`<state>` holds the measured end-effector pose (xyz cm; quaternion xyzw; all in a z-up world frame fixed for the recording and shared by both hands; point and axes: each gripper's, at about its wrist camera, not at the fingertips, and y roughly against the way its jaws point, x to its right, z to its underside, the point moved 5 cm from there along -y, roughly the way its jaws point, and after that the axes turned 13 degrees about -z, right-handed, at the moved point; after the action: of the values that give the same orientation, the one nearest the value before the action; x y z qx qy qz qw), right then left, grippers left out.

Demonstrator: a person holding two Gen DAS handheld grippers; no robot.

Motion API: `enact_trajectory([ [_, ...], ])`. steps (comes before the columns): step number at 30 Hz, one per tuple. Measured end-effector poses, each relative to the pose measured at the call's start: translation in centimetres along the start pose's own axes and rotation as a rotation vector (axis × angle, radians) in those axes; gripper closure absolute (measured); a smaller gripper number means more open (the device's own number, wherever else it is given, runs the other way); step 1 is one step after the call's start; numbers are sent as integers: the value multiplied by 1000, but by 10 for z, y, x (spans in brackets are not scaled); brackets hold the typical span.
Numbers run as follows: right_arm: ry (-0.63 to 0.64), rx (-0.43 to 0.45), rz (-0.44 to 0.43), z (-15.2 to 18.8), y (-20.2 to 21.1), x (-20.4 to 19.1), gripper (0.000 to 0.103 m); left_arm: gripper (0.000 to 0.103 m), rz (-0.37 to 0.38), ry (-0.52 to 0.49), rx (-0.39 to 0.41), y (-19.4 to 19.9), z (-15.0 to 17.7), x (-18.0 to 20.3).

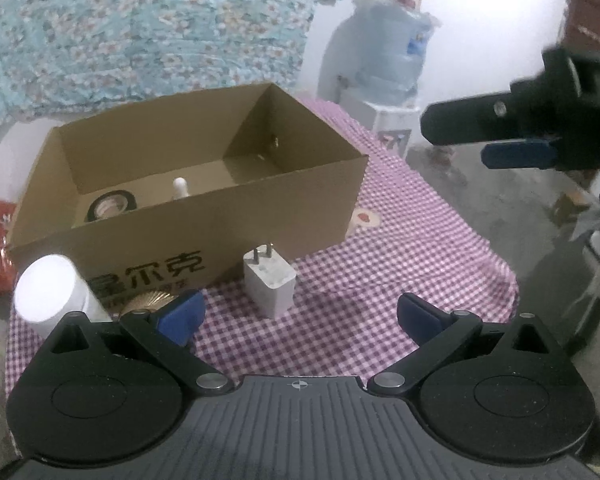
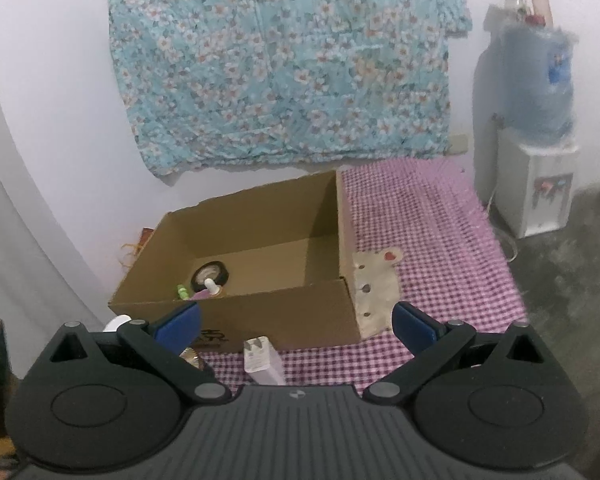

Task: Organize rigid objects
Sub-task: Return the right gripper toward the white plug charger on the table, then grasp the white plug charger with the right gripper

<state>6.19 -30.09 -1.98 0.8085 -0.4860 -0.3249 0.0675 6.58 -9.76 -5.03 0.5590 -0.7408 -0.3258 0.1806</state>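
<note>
A cardboard box [image 1: 188, 216] on the checked cloth already holds a tape roll [image 1: 109, 206] and a small white piece. Left of its front wall stands a white cylinder [image 1: 50, 294]; a white charger [image 1: 269, 282] waits just before it. Both the left gripper [image 1: 298, 314] and right gripper [image 2: 296, 320] are spread wide, empty

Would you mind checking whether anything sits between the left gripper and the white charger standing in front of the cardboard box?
Nothing visible does. The left gripper is open, and only bare checkered tablecloth lies between it and the white charger. The white cylinder stands off to the left, out of the path.
</note>
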Motion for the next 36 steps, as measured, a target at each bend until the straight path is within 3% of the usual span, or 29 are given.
enact_trajectory([
  [5, -116, -31, -34, 6, -13, 27, 2, 1, -29, -12, 17, -13, -5, 4],
  [9, -215, -96, -90, 13, -35, 46, 11, 7, -68, -51, 19, -27, -8, 11],
  [12, -265, -144, -115, 19, -54, 53, 20, 13, -91, -57, 0, -41, -9, 12],
  [14, -289, -171, -131, 22, -67, 56, 24, 25, -93, -53, -14, -48, -9, 12],
  [18, -328, -231, -181, 24, -94, 58, 34, 33, -92, -46, -39, -63, -10, 10],
  [20, -329, -262, -205, 23, -106, 56, 37, 39, -90, -41, -54, -70, -9, 9],
  [28, -278, -386, -254, 30, -147, 44, 44, 51, -93, -34, -77, -81, -10, 13],
  [36, -254, -435, -256, 29, -165, 42, 55, 68, -115, -6, -94, -86, -8, 15],
])
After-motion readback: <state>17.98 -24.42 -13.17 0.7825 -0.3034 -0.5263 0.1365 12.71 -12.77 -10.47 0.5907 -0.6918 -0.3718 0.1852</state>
